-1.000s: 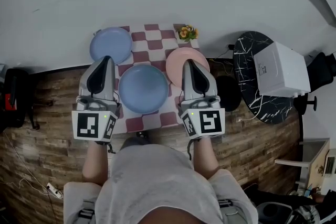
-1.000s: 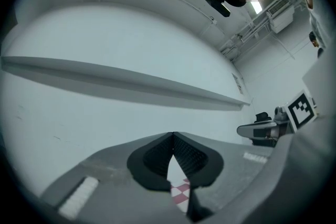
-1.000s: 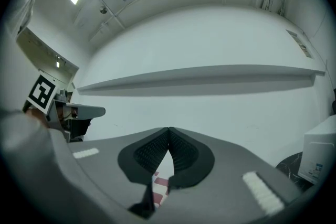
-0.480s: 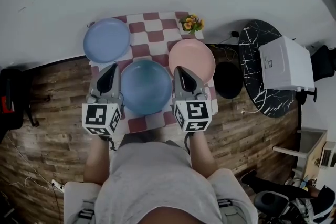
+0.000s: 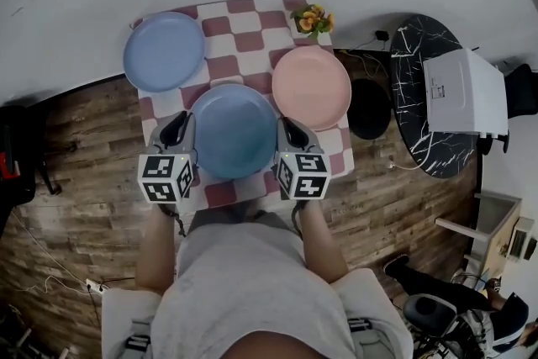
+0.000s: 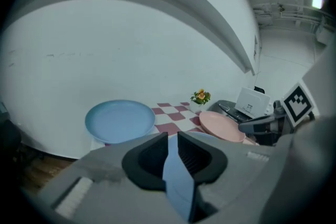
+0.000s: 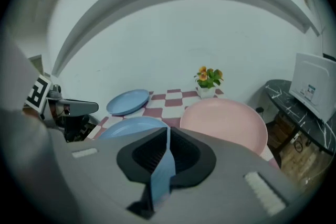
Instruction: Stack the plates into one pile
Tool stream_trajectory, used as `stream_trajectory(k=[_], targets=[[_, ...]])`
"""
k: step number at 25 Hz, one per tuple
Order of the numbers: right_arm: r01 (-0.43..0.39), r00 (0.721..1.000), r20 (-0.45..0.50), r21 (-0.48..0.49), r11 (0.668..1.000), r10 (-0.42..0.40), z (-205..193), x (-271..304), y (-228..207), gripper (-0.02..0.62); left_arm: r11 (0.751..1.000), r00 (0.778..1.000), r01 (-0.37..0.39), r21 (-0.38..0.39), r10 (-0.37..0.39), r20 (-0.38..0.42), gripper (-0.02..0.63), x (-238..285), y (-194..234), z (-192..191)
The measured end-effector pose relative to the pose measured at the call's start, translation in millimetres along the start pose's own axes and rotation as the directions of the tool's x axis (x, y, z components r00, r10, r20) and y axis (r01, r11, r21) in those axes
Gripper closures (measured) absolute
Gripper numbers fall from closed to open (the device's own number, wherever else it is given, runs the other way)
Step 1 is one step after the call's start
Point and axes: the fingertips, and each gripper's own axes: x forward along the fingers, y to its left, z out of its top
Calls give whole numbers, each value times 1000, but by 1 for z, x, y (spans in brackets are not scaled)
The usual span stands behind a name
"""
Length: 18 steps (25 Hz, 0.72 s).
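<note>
A small desk (image 5: 217,196) under a red and white checked cloth (image 5: 244,29) carries three plates, and they lie separately, not in a pile. The dark blue plate (image 5: 234,130) lies flat at the near middle of the cloth. The light blue plate (image 5: 164,51) lies at the far left corner, apart from the dark one. The pink plate (image 5: 311,87) lies at the right, with its rim just beside the rim of the dark blue plate. A little pot with orange flowers (image 5: 313,19) stands at the far right corner, near the pink plate. The left gripper (image 5: 178,129) is low at the left rim of the dark blue plate and the right gripper (image 5: 290,129) is at its right rim, so the plate lies between the two. The jaws of the left gripper have just been opening; a clear gap stands between its black pads, only a blue strip shows in the gap, and the pads press on nothing. The jaws of the right gripper have also just been opening, but only a thin slit separates them, again with blue in it, and they clamp nothing. At the right of the desk, on the wooden floor (image 5: 76,181), stands a round black table (image 5: 416,139) with a white box (image 5: 466,92) on it.
</note>
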Motion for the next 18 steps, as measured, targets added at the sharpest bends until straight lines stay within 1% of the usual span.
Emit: stream_trajectory(k=[1, 4, 6, 9, 15, 18], targets=[[2, 1000, -25, 19, 1000, -1, -9, 2, -2, 566, 1000, 1000, -1, -8, 1, -22, 529, 3, 1, -7], [17, 996, -86, 61, 998, -12, -33, 8, -8, 524, 1000, 997, -14, -24, 12, -82, 492, 11, 6, -27], [29, 993, -116, 87, 996, -19, -45, 10, -12, 505, 999, 993, -22, -35, 18, -116, 486, 16, 8, -38], [28, 987, -162, 123, 992, -8, -62, 15, -13, 484, 998, 987, -36, -51, 27, -161, 469, 22, 11, -53], [27, 974, -226, 141, 990, 6, -86, 25, -12, 479, 994, 969, -76, -84, 54, -239, 445, 31, 22, -81], [22, 970, -243, 144, 989, 14, -92, 29, -10, 479, 993, 960, -81, -89, 54, -273, 439, 34, 24, -94]])
